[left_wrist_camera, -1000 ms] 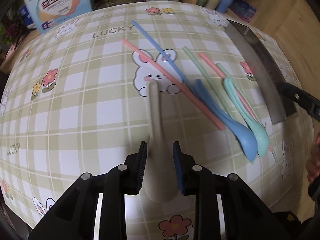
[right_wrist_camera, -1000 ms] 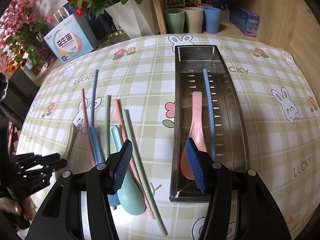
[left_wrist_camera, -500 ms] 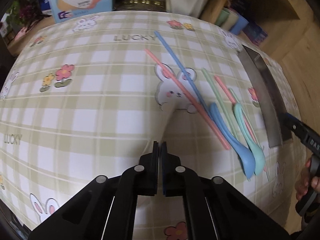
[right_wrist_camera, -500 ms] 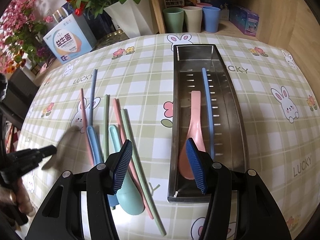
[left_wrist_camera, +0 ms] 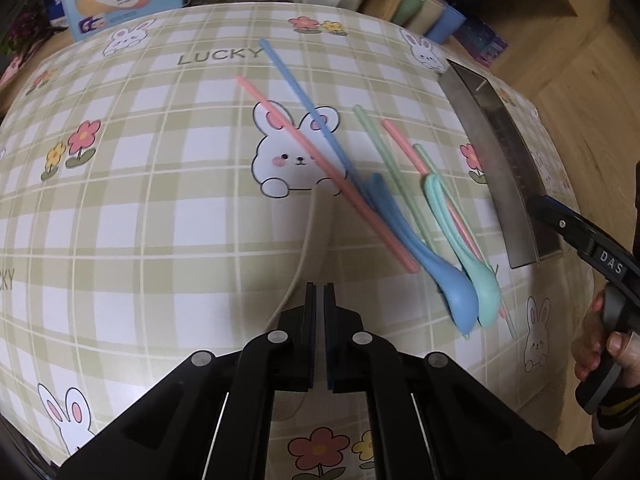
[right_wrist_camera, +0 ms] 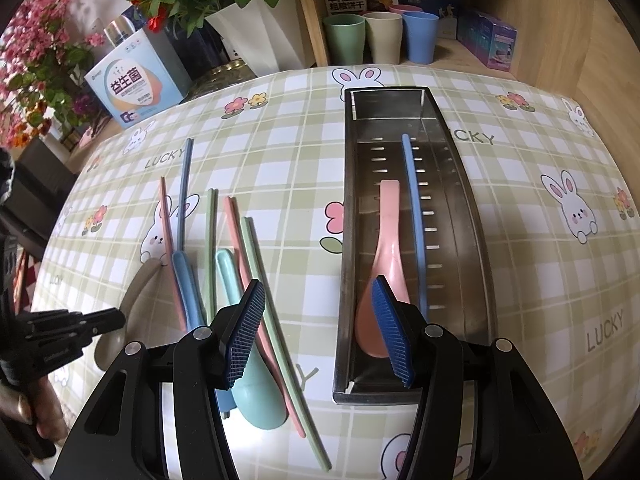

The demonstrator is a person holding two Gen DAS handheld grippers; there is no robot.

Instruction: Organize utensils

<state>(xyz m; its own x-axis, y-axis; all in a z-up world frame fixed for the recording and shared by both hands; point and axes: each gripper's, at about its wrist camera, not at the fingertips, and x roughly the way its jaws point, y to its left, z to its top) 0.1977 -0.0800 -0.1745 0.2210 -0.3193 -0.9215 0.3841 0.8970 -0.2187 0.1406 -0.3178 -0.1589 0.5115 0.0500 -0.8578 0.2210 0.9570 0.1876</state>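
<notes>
The worktop [right_wrist_camera: 280, 128] wore a glossy green-and-white checked cloth printed with bunnies and flowers, smooth enough to catch the light. On its right side sat the long stainless steel tray [right_wrist_camera: 472, 240], slotted along the bottom, already holding a pale pink plastic spoon [right_wrist_camera: 386, 240] and a single blue chopstick [right_wrist_camera: 414, 216].

What changed: a second earlier the left tongs [left_wrist_camera: 319, 308] stood apart on either side of the beige plastic spoon [right_wrist_camera: 136, 296]; now they were clenched on it, the spoon showing edge-on as a thin pale sliver running up from between the pads. In the right wrist view its bowl seemed to have tipped off the cloth, so I'd guess the pickup was done and the carry to the tray came next.

The right tongs [right_wrist_camera: 320, 328], blue ribbed pads, hung released and empty between the loose pile and the tray, unmoved throughout.

Loose on the cloth lay matte pastel pieces: a blue spoon [left_wrist_camera: 452, 284], a mint spoon [left_wrist_camera: 476, 272], and thin pink, blue and green chopsticks [left_wrist_camera: 320, 168].
</notes>
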